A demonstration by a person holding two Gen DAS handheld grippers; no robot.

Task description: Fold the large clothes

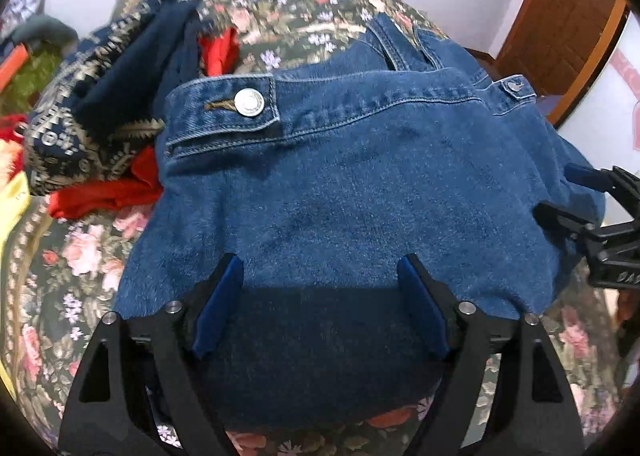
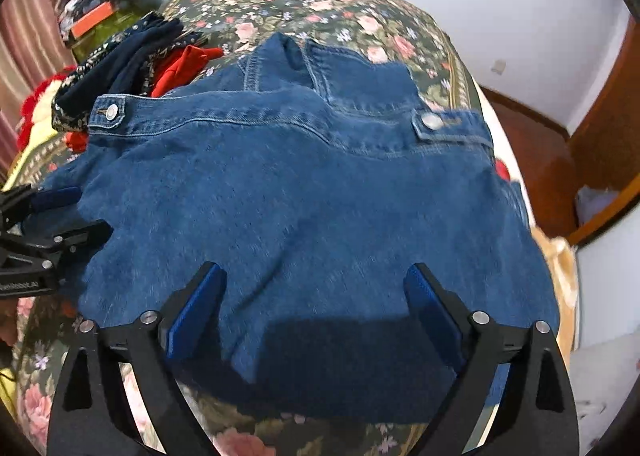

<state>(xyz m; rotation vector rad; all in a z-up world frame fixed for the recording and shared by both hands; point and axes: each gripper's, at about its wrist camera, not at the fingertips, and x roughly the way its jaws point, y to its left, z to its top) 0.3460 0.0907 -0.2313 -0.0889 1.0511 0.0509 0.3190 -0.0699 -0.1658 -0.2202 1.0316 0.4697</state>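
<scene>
Jaws of left gripper (image 1: 320, 308) and right gripper (image 2: 316, 316) stand spread, empty, over the near hem of the denim garment (image 2: 296, 196) lying on the floral bedspread (image 1: 72, 256). We advise pinching both near corners, then folding evenly toward the far buttoned waistband (image 1: 320, 96).

A blue denim jacket (image 1: 360, 192) (image 2: 304, 216) lies folded into a broad, thick bundle on the floral bedspread (image 1: 72, 256) (image 2: 304, 12), smooth back panel up, its buttoned waistband tabs at the far left and far right corners, a sleeve or collar fold showing beyond.
</scene>
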